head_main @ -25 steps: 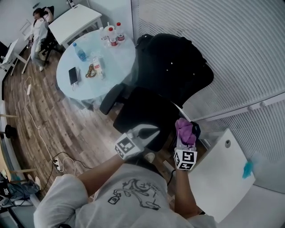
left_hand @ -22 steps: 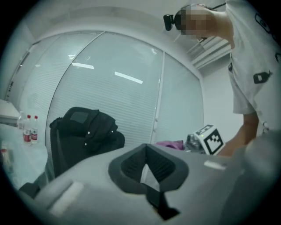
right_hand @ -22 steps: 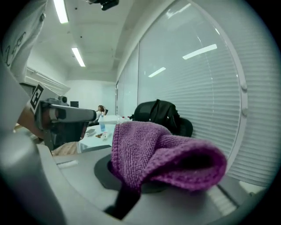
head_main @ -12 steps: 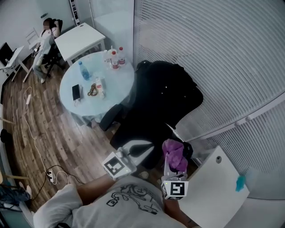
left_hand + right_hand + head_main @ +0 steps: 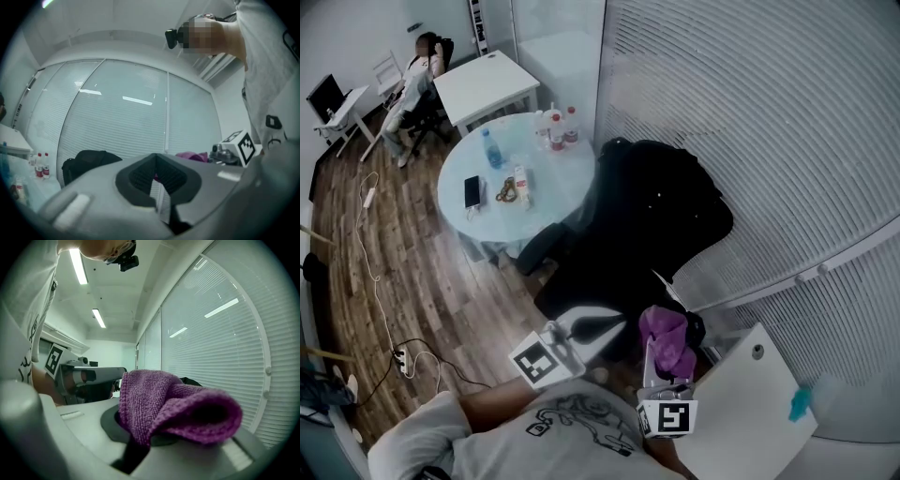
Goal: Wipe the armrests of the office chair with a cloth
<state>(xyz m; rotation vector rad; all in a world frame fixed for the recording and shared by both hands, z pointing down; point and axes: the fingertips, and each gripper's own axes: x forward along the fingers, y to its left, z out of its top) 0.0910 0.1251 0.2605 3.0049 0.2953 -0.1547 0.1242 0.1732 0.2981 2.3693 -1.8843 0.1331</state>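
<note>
Cloth, purple and bunched, is clamped in the right gripper; the right gripper view shows both jaws closed on its lower fold, the rest bulging over them. It hangs at the right front corner of the office chair, over a dark part that may be the right armrest. Contact cannot be determined.

Clearances: the chair back stands just beside the blinds wall. Its left armrest lies at the rim of the round table. A white desk stands just beside the cloth on the right. Open wood floor lies to the left.

Right forearm reaches forward from the torso with the marker cube nearest the body. The left gripper points across the front of the seat towards the cloth, jaws drawn together with nothing between them.

On the round table: bottles, a blue bottle and a phone. A person sits well apart at a far table.
</note>
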